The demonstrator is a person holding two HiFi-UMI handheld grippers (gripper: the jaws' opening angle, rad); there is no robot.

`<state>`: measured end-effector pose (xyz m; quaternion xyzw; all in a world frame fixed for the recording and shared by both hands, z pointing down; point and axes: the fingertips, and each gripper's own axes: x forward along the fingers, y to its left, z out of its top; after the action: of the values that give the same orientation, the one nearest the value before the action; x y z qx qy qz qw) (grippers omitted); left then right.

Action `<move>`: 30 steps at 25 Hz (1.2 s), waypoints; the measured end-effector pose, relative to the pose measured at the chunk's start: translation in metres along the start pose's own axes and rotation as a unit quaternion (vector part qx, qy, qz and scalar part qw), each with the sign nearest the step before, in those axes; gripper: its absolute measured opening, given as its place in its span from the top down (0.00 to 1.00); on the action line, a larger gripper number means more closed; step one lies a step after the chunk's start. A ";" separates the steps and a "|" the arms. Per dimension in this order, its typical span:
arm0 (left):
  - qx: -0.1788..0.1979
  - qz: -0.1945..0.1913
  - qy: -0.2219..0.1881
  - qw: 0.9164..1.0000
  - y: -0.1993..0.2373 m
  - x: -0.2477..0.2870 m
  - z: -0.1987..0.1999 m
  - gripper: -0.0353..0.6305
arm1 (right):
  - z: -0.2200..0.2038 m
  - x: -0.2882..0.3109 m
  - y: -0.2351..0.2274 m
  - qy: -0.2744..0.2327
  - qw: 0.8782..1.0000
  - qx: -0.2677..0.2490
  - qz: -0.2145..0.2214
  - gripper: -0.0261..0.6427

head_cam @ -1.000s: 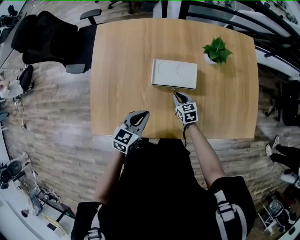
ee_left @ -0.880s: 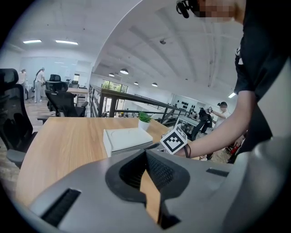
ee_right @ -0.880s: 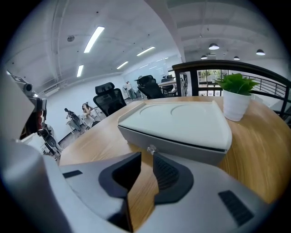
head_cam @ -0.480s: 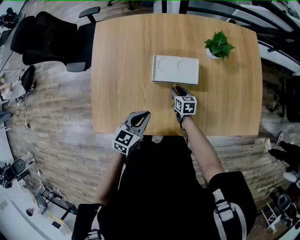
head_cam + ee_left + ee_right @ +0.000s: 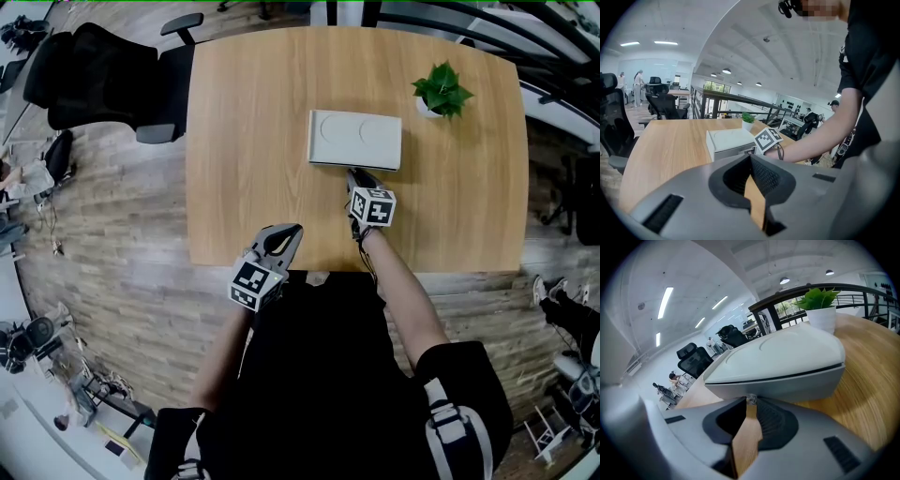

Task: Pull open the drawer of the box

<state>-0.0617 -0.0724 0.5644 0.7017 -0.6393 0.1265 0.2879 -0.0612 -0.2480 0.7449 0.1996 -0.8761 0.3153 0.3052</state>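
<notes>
The right gripper (image 5: 355, 175) closes in on the box (image 5: 355, 139)
It has slid forward over the table (image 5: 244, 141) to the box's near face; its jaws, narrow a second ago, then spread wide, are closing, with what looks like a small knob (image 5: 751, 400) between the tips.

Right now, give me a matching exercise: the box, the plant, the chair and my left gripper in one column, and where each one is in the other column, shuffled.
Things:
1. box
2. plant
3. chair
4. left gripper

Places:
A. far right corner of the table
B. on the floor beyond the table's left side
C. over the table's near edge
D. middle of the table

Pairs: 1-D, 2-A, 3-B, 4-C
</notes>
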 end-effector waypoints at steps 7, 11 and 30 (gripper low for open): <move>0.002 -0.002 -0.002 1.000 -0.003 0.001 0.002 0.91 | -0.001 0.001 0.001 0.003 1.000 -0.004 -0.005 0.84; 0.000 -0.005 -0.001 1.000 -0.006 0.004 0.000 0.91 | -0.001 0.000 0.002 0.007 1.000 -0.003 -0.004 0.85; 0.001 -0.016 -0.009 1.000 -0.016 0.008 0.002 0.91 | -0.009 -0.008 0.004 0.015 1.000 -0.002 0.010 0.85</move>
<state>-0.0459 -0.0799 0.5635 0.7132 -0.6304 0.1162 0.2836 -0.0541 -0.2376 0.7438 0.1852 -0.8742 0.3195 0.3154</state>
